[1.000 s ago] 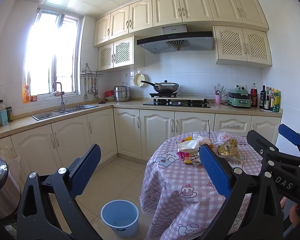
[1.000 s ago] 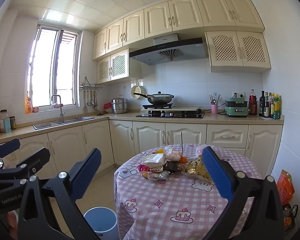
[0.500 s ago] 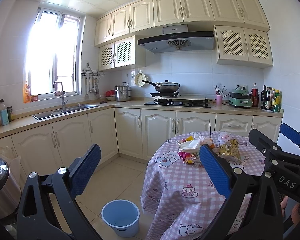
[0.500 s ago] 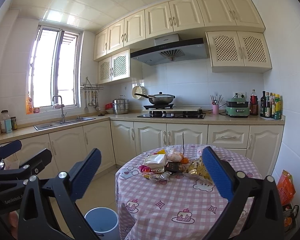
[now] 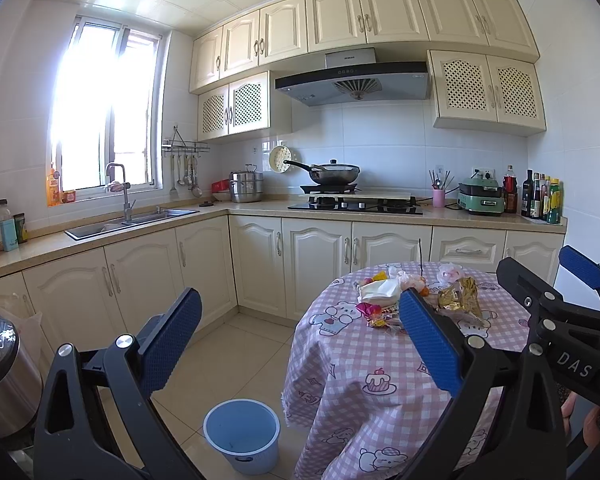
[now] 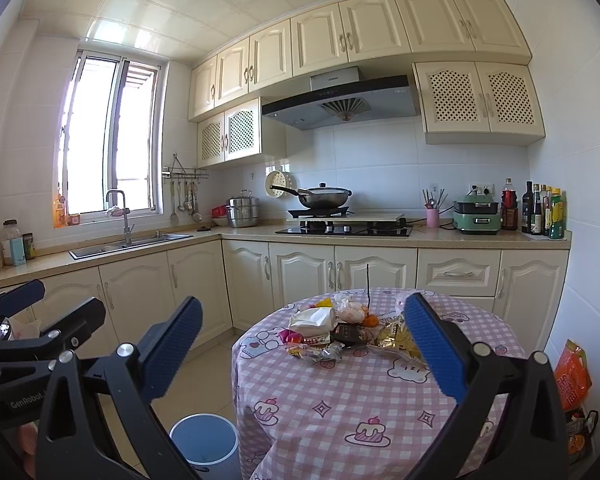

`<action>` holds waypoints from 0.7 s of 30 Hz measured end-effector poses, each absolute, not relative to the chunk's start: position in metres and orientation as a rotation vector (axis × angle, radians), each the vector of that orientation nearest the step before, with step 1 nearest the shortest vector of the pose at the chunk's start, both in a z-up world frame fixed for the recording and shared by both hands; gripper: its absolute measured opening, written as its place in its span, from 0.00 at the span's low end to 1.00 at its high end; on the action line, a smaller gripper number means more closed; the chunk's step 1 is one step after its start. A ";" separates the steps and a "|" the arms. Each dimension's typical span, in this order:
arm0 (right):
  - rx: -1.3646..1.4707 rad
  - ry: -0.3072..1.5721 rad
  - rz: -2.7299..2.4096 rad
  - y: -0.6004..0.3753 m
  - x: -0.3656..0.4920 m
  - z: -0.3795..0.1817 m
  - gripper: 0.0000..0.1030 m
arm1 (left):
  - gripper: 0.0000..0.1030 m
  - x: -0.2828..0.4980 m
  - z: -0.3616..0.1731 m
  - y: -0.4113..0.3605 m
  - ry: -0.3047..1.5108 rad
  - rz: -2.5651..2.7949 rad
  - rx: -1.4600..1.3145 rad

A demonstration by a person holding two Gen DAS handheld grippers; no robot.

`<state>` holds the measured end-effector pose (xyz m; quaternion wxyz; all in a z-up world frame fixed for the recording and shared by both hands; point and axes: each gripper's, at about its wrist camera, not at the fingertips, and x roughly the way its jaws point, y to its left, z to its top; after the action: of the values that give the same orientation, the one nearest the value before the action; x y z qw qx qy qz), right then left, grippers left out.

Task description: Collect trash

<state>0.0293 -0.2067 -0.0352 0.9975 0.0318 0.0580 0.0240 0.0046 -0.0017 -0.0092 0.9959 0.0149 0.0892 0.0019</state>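
Trash [image 6: 340, 334] sits in a loose heap on the far half of the round table [image 6: 380, 408], toward the edge nearest the kitchen cabinets: a white crumpled tissue wad [image 6: 312, 320], a gold foil wrapper [image 6: 396, 338], a dark wrapper [image 6: 350, 334], pink and clear candy wrappers [image 6: 300, 344] and some orange bits. Nothing from the heap is in either tool yet. We hold both grippers short of the table's near edge, well apart from the pile. Our right gripper [image 6: 300, 356] has its fingers spread wide and empty, and the heap lies almost straight ahead between them, so we judge this hand the nearer and better lined up. Our left gripper [image 5: 296, 344] is likewise spread and empty; from it the pile [image 5: 412, 300] lies ahead and off to the right, past its right finger. The heap runs roughly across the table from left to right, gold foil at the right end. A blue bucket [image 5: 242, 436] stands on the floor just beside the table's left edge, on the left gripper's side.
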 end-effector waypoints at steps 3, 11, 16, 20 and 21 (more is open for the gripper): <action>0.065 0.117 0.049 -0.206 0.029 -0.035 0.96 | 0.93 0.006 -0.010 -0.002 0.180 0.006 0.030; 0.065 0.118 0.051 -0.201 0.029 -0.035 0.96 | 0.93 0.008 -0.012 -0.001 0.182 0.009 0.030; 0.066 0.118 0.051 -0.202 0.028 -0.036 0.96 | 0.93 0.008 -0.013 -0.001 0.183 0.010 0.030; 0.065 0.119 0.052 -0.202 0.029 -0.035 0.96 | 0.93 0.009 -0.013 -0.001 0.184 0.009 0.031; 0.065 0.119 0.052 -0.202 0.029 -0.035 0.96 | 0.93 0.008 -0.013 -0.001 0.185 0.010 0.031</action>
<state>0.0285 -0.2022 -0.0351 0.9974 0.0326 0.0597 0.0258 0.0085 -0.0010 -0.0134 0.9956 0.0154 0.0923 0.0049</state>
